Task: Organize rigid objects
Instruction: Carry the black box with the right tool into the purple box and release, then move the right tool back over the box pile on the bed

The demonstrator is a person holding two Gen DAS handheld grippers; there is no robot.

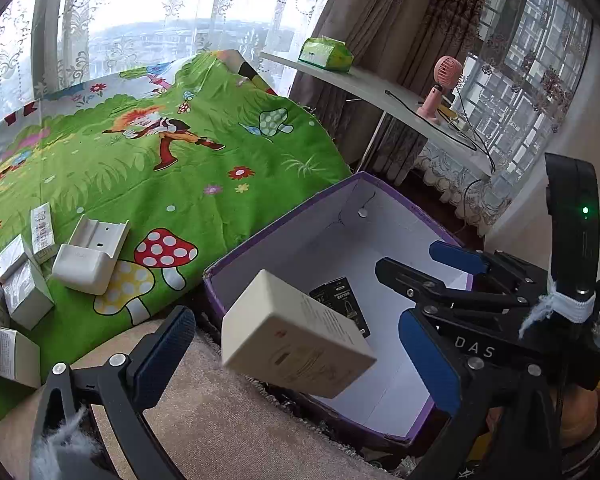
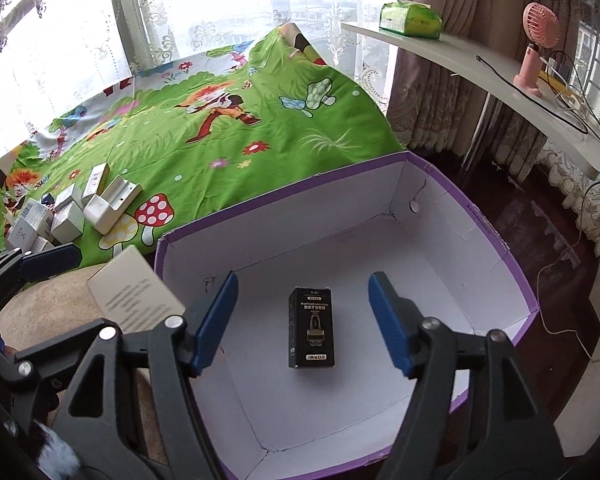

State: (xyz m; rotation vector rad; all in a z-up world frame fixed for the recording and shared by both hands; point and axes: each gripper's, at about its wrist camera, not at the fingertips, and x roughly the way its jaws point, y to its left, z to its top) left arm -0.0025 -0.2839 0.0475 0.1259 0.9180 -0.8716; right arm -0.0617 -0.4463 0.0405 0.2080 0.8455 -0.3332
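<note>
Left wrist view: the left gripper [image 1: 296,344] tilts downward, its 2 fingers spread wide around a cream box [image 1: 296,336] at the purple box's [image 1: 220,276] rim; pad contact is unclear.

Right wrist view: the right gripper [image 2: 303,320] points down into the box, jaws apart, empty, above a black DORMI carton [image 2: 311,327] on its floor.

Black carton [image 2: 311,327] flat on purple box [image 2: 496,236] floor; cream carton [image 1: 296,334] tilted over its rim.

Right hand-held gripper [image 2: 302,322] open, empty; left hand-held gripper [image 1: 296,354] open.

"DAS" on right claw [image 1: 432,312]
</note>
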